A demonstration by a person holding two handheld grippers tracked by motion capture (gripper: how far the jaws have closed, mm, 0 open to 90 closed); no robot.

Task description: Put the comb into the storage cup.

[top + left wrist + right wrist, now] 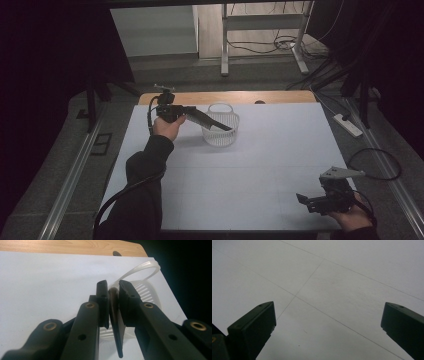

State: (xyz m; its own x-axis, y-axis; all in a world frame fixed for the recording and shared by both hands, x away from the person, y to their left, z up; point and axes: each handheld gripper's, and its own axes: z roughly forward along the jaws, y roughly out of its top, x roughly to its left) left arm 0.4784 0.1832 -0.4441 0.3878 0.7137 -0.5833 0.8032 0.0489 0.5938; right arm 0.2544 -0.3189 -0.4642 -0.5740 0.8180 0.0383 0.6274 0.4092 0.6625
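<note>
White plastic is what the small slotted basket (220, 125) is made of, with a looped handle standing up at its far side, and it sits on the pale table (260, 170) toward the back, near the strip of bare wood (227, 96) along the far edge. We hold our left gripper (226, 126) out over that basket, our left hand (169, 126) wrapped around its body and our dark sleeve (145, 170) running back toward the near edge. In the left gripper view its jaws stand close together with a thin dark flat piece (116, 322) between them, seen edge-on; a narrow gap shows on either side of it near the tips, so we read the pads as not quite pressing on it, though farther down we cannot tell whether they touch it. What that dark piece is we cannot make out. From above, the gripper's long black jaws slant down to the right and end over the open top of the basket. Our right gripper (304, 199) rests low at the near right corner of the table, well apart from the basket, held in our right hand (352, 216), with a cable (375, 165) looping behind it. In the right gripper view its jaws are spread wide over bare table, with nothing between them.
</note>
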